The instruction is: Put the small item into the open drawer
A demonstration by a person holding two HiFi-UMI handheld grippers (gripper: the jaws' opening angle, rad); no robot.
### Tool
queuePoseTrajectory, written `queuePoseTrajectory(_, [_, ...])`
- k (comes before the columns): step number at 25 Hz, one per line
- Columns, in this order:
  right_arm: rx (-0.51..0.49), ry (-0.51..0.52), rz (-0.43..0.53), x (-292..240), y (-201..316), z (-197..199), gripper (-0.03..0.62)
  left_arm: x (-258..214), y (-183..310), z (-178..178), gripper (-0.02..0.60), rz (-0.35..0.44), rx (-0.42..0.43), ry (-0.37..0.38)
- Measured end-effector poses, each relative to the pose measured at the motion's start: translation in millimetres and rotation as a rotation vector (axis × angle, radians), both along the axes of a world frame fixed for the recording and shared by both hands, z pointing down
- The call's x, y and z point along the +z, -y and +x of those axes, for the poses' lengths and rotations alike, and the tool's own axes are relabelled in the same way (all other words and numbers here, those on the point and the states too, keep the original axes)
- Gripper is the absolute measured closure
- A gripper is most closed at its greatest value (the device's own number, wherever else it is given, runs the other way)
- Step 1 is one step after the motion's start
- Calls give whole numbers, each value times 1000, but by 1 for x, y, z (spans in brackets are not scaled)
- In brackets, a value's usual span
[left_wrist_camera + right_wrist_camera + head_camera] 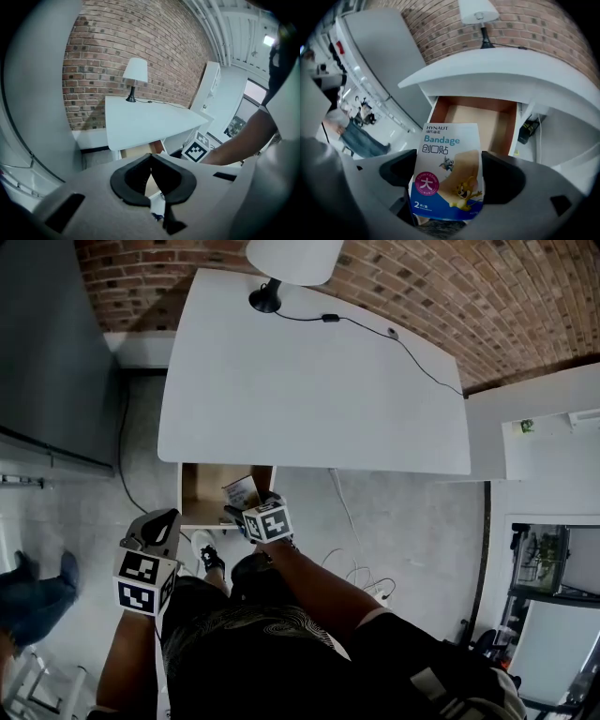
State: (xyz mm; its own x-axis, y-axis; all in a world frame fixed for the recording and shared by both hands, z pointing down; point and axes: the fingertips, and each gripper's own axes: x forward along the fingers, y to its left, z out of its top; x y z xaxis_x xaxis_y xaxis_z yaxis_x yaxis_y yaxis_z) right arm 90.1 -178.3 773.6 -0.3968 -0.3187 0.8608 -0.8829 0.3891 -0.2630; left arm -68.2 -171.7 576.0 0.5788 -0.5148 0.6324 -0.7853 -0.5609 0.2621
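My right gripper (449,174) is shut on a bandage packet (447,171), a flat white-and-blue pack with a cartoon print that stands upright between the jaws. In the head view the bandage packet (241,491) hangs over the front part of the open wooden drawer (204,486), held by the right gripper (246,513). The open drawer (476,121) lies just ahead and below, and it looks empty. My left gripper (161,526) hangs low at the left, in front of the drawer and apart from it. Its jaws touch, so the left gripper (151,174) is shut with nothing in it.
The drawer sits under a white desk (309,381) that carries a lamp (281,268) and its cable (394,338). A brick wall (450,296) runs behind. A grey cabinet (47,343) stands to the left. Loose cables (356,568) lie on the floor, and a person's legs (37,582) show far left.
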Motion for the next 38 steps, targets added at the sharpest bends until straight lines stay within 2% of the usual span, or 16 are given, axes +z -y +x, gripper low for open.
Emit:
queuePoseTrajectory(6, [-339, -187, 68, 41, 11, -14, 176, 15, -5, -4, 565, -29, -11, 18])
queuePoseTrajectory(18, [-822, -437, 127, 127, 25, -25, 177, 56, -21, -14, 565, -107, -63, 51])
queuePoseTrajectory(27, [-985, -504, 173, 165, 37, -37, 177, 77, -28, -21, 565, -151, -155, 53])
queuePoseTrajectory(33, [-1020, -505, 124, 178, 32, -39, 175, 84, -27, -20, 565, -166, -190, 30])
queuePoseTrajectory(38, [-1040, -526, 110, 177, 33, -37, 175, 85, -23, -20, 565, -163, -186, 16])
